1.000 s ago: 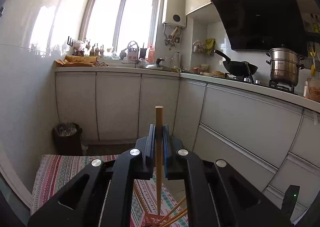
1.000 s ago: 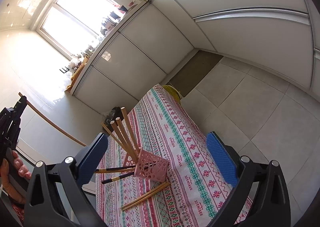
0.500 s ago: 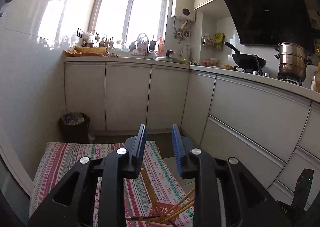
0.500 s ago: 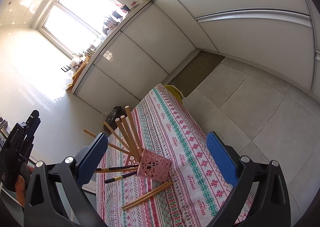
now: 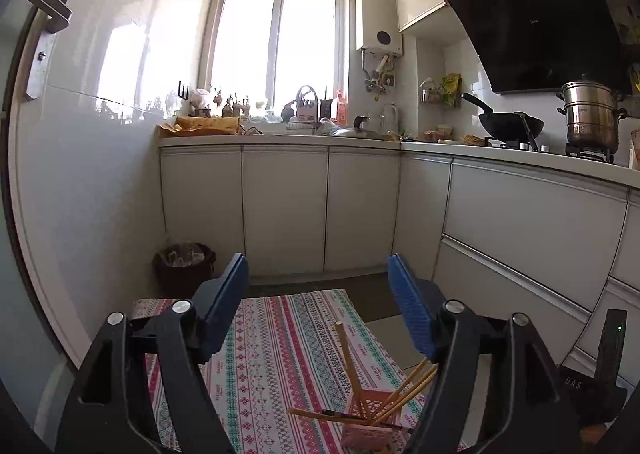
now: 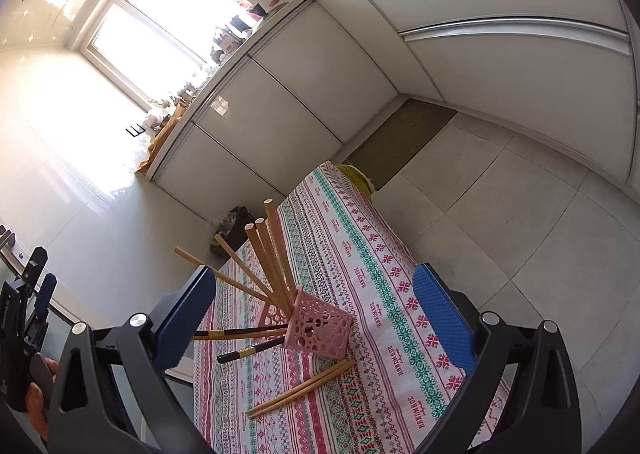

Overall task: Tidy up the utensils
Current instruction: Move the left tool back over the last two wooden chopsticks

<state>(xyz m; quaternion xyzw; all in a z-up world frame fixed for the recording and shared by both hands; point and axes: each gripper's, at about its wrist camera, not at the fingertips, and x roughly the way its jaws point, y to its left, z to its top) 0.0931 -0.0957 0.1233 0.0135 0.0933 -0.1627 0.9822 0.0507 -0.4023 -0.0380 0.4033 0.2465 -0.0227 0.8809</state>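
My left hand-held gripper (image 5: 318, 306) hung wide open, empty, above the patterned cloth on the worktop (image 6: 384, 262). My right hand-held gripper (image 6: 314, 314) was also spread wide w/ nothing held. Pink holder (image 6: 318, 324) stood btwn its fingers in view, several chopsticks (image 6: 266, 258) leaning inside; two more chopsticks (image 6: 300, 388) lay flat just beside it.

The left tongs (image 5: 318, 306) hide part of the pink holder (image 5: 366, 420); windowsill clutter (image 5: 236, 106) is too small to tell.
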